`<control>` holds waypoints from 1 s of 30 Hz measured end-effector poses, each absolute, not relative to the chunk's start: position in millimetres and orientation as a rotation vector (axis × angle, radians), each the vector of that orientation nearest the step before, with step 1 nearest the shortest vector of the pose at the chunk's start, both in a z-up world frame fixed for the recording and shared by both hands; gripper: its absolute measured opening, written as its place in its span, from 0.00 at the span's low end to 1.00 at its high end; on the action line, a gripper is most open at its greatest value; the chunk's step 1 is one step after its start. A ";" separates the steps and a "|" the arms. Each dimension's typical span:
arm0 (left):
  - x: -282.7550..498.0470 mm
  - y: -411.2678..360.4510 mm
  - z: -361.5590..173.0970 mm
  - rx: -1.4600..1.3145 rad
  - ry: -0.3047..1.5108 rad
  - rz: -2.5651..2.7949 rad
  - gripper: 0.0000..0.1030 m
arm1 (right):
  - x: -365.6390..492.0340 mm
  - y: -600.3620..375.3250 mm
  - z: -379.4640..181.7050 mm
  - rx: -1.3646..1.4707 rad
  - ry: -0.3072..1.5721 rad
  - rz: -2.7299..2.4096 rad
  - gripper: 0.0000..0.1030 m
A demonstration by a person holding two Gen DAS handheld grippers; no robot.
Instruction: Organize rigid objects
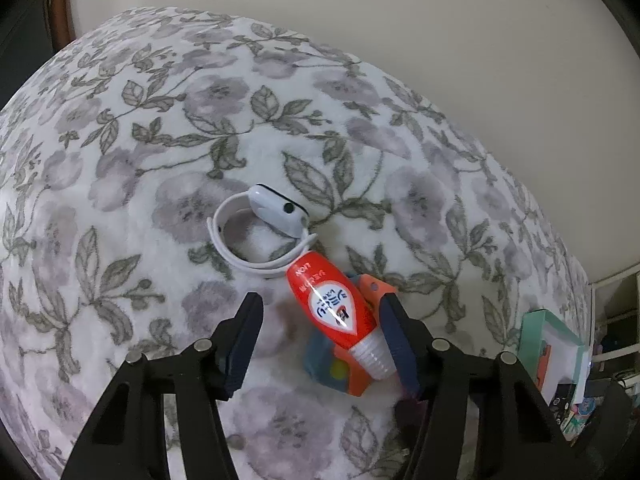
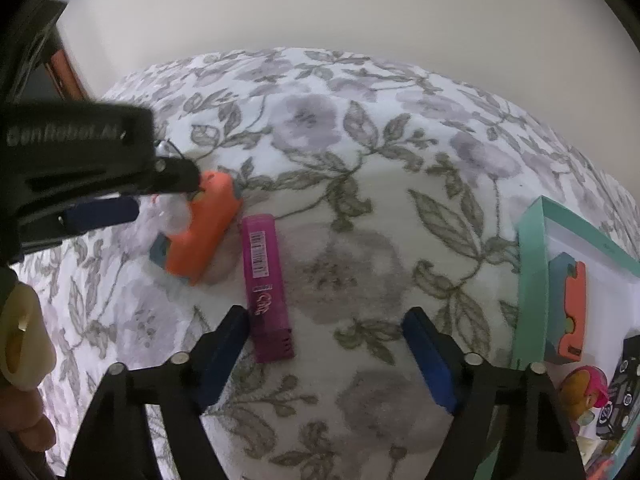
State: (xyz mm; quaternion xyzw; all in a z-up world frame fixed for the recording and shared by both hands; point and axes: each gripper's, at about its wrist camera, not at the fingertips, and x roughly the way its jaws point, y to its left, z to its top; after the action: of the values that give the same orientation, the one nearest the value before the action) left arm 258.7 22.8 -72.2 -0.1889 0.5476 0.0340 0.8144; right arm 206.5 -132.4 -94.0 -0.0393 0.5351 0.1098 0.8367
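On floral bedding, left fingers (image 1: 320, 344) apart around red tube (image 1: 334, 306), right fingers (image 2: 326, 354) apart beside magenta lighter (image 2: 266, 286).

Tube (image 1: 336, 312) lies on toy block (image 1: 348, 368) on bed (image 1: 160, 160); watch (image 1: 260, 232) just behind tube, touching. Flat case (image 2: 266, 288) just right of block. Open box (image 2: 532, 280) far right, second block (image 2: 568, 308) inside.

Soft dim light (heavy fisheye warp)
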 end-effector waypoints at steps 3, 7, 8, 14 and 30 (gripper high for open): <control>258.4 25.1 -75.0 -0.401 1.181 0.082 0.53 | 208.5 -136.1 -93.4 -0.075 1.132 0.224 0.69; 257.9 26.7 -78.1 -0.403 1.195 0.088 0.45 | 209.5 -139.6 -92.9 -0.071 1.130 0.210 0.58; 257.4 26.9 -77.5 -0.395 1.196 0.094 0.43 | 209.8 -140.4 -92.8 -0.069 1.129 0.207 0.57; 255.2 31.2 -77.9 -0.361 1.210 0.126 0.34 | 210.3 -142.8 -92.1 -0.077 1.121 0.201 0.44; 251.4 25.5 -85.0 -0.281 1.252 0.141 0.33 | 201.0 -122.0 -91.3 -0.119 1.144 0.309 0.25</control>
State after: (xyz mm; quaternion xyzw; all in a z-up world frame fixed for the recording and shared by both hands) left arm 251.4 25.5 -85.0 -0.1307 0.5836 0.0655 0.7988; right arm 201.0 -122.0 -91.3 -0.0561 0.5390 0.1456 0.8277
